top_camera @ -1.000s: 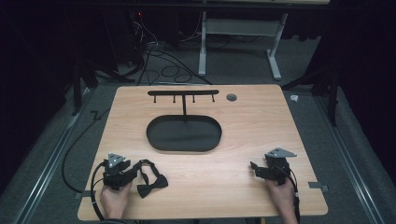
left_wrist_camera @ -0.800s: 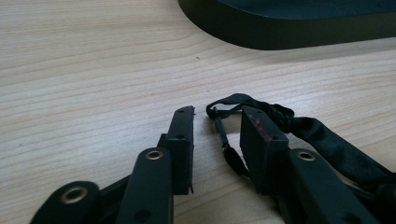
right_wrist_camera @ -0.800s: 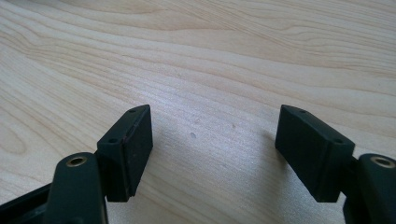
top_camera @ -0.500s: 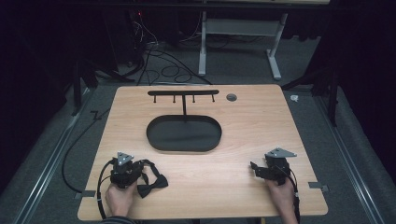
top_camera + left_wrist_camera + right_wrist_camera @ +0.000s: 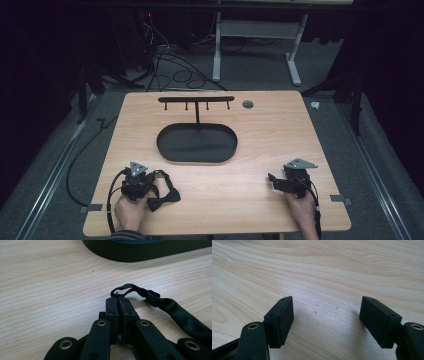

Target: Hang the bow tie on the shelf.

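A black bow tie [image 5: 163, 195] with a thin strap lies on the wooden table [image 5: 250, 150] near its front left. My left gripper [image 5: 149, 182] is low over the table, and its jaws have just been closing with the strap between them. In the left gripper view the left gripper [image 5: 118, 299] is shut on the strap's loop [image 5: 126, 286], and the rest of the bow tie [image 5: 180, 315] trails to the right. My right gripper [image 5: 273, 180] rests at the front right. In its own view the right gripper [image 5: 326, 312] stands open over bare wood.
A black oval tray [image 5: 166, 150] sits mid-table, and its wall [image 5: 150, 253] lies just ahead of the left jaws. Behind it rises a black stand with a hooked crossbar [image 5: 196, 99]. A small grey disc [image 5: 247, 104] lies at the back. Cables cross the floor beyond.
The left gripper has shifted slightly right toward the bow tie, and its jaws have closed onto the strap. The right hand has kept still.
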Demonstrator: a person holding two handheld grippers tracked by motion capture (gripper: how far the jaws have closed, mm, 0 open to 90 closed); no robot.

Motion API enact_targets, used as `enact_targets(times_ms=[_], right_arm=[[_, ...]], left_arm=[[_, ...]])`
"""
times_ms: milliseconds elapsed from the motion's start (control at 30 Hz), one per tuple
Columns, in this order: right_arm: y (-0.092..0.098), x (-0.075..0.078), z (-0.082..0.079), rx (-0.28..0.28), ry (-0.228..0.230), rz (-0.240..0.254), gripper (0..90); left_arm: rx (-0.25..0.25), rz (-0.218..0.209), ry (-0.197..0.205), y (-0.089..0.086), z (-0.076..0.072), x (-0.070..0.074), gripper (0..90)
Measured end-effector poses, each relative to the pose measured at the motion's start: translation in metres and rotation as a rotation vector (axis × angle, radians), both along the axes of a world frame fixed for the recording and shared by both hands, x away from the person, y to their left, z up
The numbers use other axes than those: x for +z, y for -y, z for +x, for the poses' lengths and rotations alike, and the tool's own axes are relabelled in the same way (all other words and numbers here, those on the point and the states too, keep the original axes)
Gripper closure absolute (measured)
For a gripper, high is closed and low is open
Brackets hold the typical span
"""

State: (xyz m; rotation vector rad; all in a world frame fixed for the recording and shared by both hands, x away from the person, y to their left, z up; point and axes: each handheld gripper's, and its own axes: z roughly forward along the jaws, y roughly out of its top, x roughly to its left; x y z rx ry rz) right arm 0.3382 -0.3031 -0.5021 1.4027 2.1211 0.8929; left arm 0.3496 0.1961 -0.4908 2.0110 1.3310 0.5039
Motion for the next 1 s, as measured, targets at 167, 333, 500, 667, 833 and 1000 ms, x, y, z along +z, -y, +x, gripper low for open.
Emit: enact_targets(times_ms=[167, 333, 500, 667, 833, 1000], right_arm=[[0.0, 0.0, 0.0, 0.0, 0.0, 0.0, 28.8], [0.0, 0.0, 0.0, 0.0, 0.0, -0.001, 28.8], [0.0, 0.0, 0.0, 0.0, 0.0, -0.001, 28.9], [0.0, 0.0, 0.0, 0.0, 0.0, -0.001, 28.8], [0.0, 0.0, 0.0, -0.001, 0.0, 0.0, 28.8], [0.0, 0.0, 0.0, 0.0, 0.0, 0.0, 28.8]], left_arm=[[-0.016, -0.004, 0.015, 0.003, -0.001, 0.007, 86.7], [-0.035, -0.008, 0.044, 0.007, -0.001, 0.019, 86.8], [-0.062, -0.021, 0.075, 0.013, -0.001, 0.032, 86.8], [-0.086, -0.035, 0.104, 0.018, -0.001, 0.046, 86.8], [-0.106, -0.051, 0.122, 0.023, -0.001, 0.055, 86.8], [-0.127, -0.059, 0.136, 0.027, 0.001, 0.065, 86.8]])
